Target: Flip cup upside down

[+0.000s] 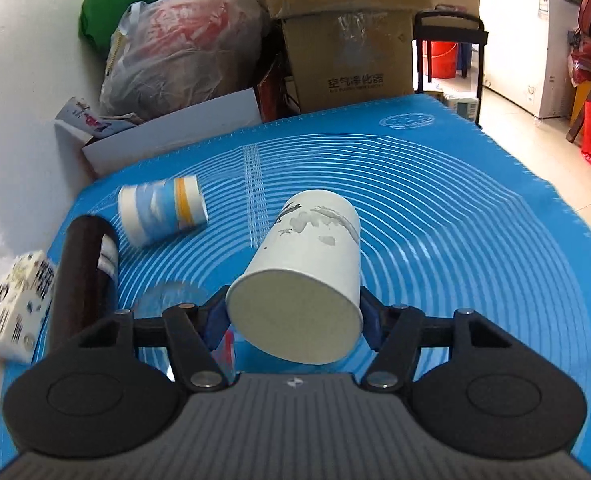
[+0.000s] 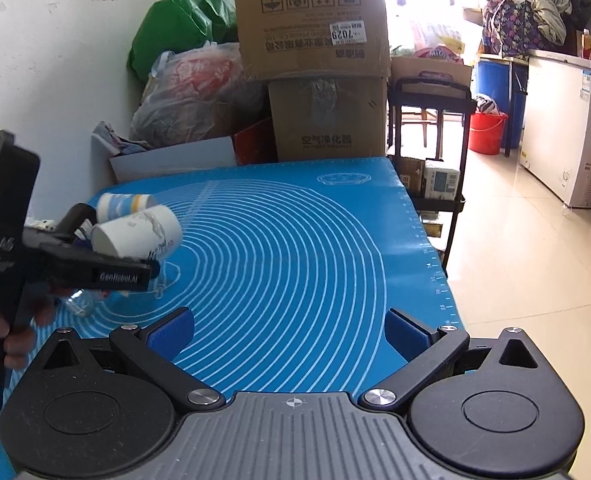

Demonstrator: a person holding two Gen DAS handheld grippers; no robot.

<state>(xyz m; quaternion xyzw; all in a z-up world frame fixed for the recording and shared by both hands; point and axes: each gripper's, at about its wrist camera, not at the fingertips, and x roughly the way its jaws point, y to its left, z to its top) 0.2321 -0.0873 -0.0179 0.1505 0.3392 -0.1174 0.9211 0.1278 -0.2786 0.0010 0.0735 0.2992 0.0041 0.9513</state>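
Note:
My left gripper (image 1: 293, 322) is shut on a white paper cup (image 1: 307, 264) with grey marks. The cup is tipped on its side above the blue mat (image 1: 455, 220), its flat bottom toward the camera. The right wrist view shows the same cup (image 2: 135, 236) held in the left gripper (image 2: 107, 268) at the left, above the mat (image 2: 295, 260). My right gripper (image 2: 289, 332) is open and empty over the mat's near edge. A second cup (image 1: 163, 212) with blue and orange stripes lies on its side at the mat's far left; it also shows in the right wrist view (image 2: 125, 203).
A dark cylinder (image 1: 83, 272) and a patterned tissue box (image 1: 15, 308) stand at the left edge. Cardboard boxes (image 1: 347, 40), plastic bags (image 1: 187, 48) and a white open box (image 1: 167, 132) crowd the back. A black trolley (image 2: 431, 136) stands right of the table.

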